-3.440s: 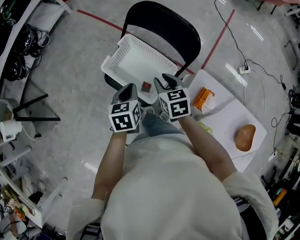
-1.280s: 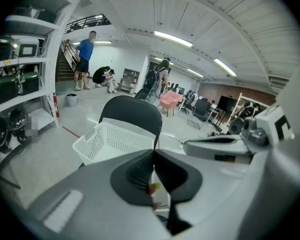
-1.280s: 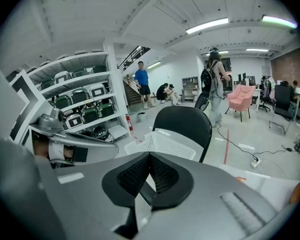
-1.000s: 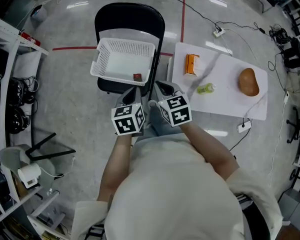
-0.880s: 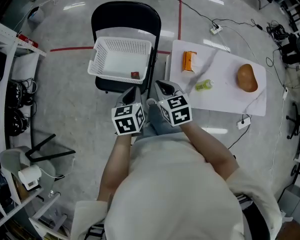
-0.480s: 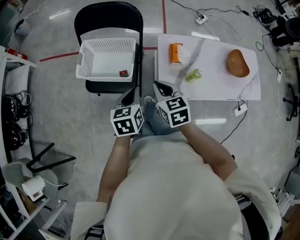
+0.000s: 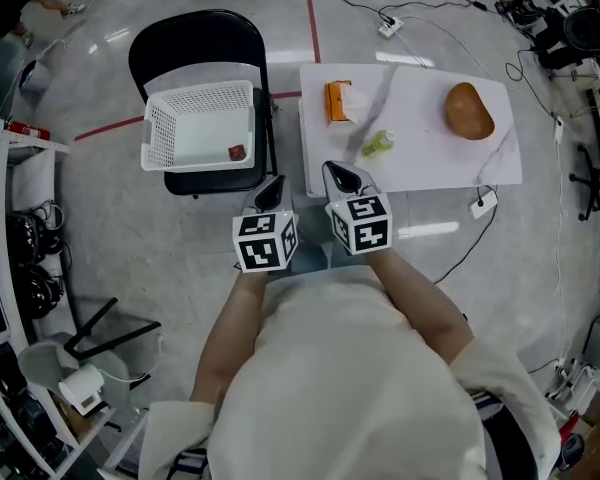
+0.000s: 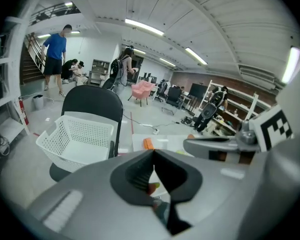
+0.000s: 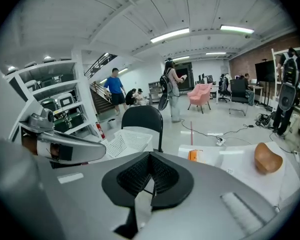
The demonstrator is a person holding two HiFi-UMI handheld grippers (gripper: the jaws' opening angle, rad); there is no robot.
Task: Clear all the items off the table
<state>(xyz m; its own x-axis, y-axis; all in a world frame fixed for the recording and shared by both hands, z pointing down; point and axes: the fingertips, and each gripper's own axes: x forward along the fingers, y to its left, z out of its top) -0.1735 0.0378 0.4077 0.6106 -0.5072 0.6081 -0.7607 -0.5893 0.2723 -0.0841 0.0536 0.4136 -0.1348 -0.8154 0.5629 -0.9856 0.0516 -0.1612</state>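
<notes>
You have turned from the white mesh plastic basket [image 7: 158,128] on the black folding chair [image 7: 195,36] toward the white rectangular table [image 7: 430,158], which now lies square ahead. Your right gripper [image 7: 340,176] has left the basket's rim for the table's near edge. Your left gripper [image 7: 271,186] has drawn back to the chair's near corner.

On the one table [image 7: 430,163], three items are counted: one orange box [image 7: 337,100], one green object [image 7: 378,145], one brown lump [image 7: 468,110]. One basket [image 7: 195,96] with one red item [image 7: 236,152] is seen on one chair [image 7: 190,33].
</notes>
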